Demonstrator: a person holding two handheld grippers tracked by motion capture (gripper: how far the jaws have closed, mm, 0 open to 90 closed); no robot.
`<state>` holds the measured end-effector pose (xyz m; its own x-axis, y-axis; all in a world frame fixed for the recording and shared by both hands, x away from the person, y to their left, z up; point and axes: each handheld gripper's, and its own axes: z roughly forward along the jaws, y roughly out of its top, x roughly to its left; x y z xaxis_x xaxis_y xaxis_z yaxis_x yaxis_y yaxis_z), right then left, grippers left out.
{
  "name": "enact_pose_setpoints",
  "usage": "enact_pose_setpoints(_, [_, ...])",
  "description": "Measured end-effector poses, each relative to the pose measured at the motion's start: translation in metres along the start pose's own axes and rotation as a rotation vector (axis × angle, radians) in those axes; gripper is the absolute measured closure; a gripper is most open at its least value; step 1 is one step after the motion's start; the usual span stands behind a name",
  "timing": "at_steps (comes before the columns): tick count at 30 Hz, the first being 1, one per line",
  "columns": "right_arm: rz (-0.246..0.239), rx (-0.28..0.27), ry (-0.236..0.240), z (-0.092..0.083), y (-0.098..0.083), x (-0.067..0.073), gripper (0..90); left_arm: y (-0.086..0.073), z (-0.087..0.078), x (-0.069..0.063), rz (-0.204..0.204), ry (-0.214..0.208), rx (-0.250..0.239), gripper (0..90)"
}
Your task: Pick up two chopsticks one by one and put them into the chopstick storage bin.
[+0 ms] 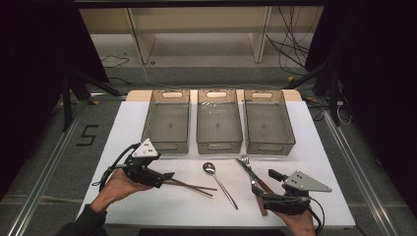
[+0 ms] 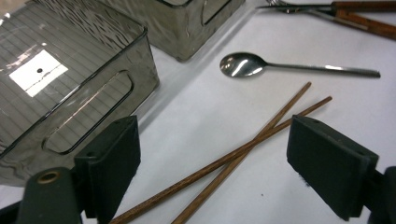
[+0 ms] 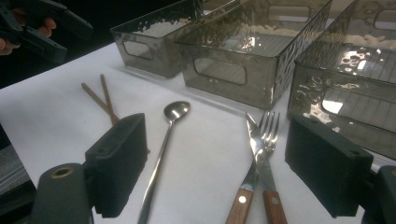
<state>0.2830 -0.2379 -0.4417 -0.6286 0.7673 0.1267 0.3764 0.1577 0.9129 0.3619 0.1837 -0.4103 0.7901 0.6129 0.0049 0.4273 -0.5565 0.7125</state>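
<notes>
A pair of brown chopsticks (image 1: 194,187) lies crossed on the white table (image 1: 128,128). My left gripper (image 1: 166,179) is at their left end. In the left gripper view the chopsticks (image 2: 261,135) run between the jaws of the left gripper (image 2: 219,158), which is open and apart from them. A steel spoon (image 1: 219,182) lies mid-table. A wooden-handled fork (image 3: 267,135) and knife (image 3: 251,140) lie side by side. My right gripper (image 3: 224,163) hangs open over their handles, with the spoon (image 3: 175,112) near its left jaw. In the high view the right gripper (image 1: 265,183) is at the front right.
Three smoky clear bins stand in a row at the back of the table: left (image 1: 167,146), middle (image 1: 219,146), right (image 1: 269,146), all empty. The left bin's handle wall (image 2: 88,116) is close beside my left jaw. Dark floor and cables surround the table.
</notes>
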Motion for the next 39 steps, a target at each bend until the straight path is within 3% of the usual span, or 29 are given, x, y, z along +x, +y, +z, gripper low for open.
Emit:
enact_pose_setpoints(8, [0.0, 0.007, 0.005, 0.001, 0.0, 0.0, 21.8, 0.007, 0.014, 0.006, 0.089, -0.019, 0.132, 20.4])
enact_pose_setpoints(14, [0.001, 0.016, 0.011, 0.002, 0.0, 0.0, 22.2, 0.012, 0.028, 0.014, 0.171, -0.068, 0.237, 28.2])
enact_pose_setpoints(20, [0.0, 0.018, 0.014, 0.002, -0.001, 0.0, 22.4, 0.015, 0.041, 0.017, 0.255, -0.083, 0.336, 34.9])
enact_pose_setpoints(33, [0.001, 0.022, 0.017, 0.003, -0.001, -0.001, 22.6, 0.02, 0.057, 0.025, 0.364, -0.112, 0.465, 45.8])
enact_pose_setpoints(39, [0.005, 0.026, 0.019, 0.004, -0.001, -0.001, 22.7, 0.014, 0.065, 0.027, 0.384, -0.124, 0.508, 49.9])
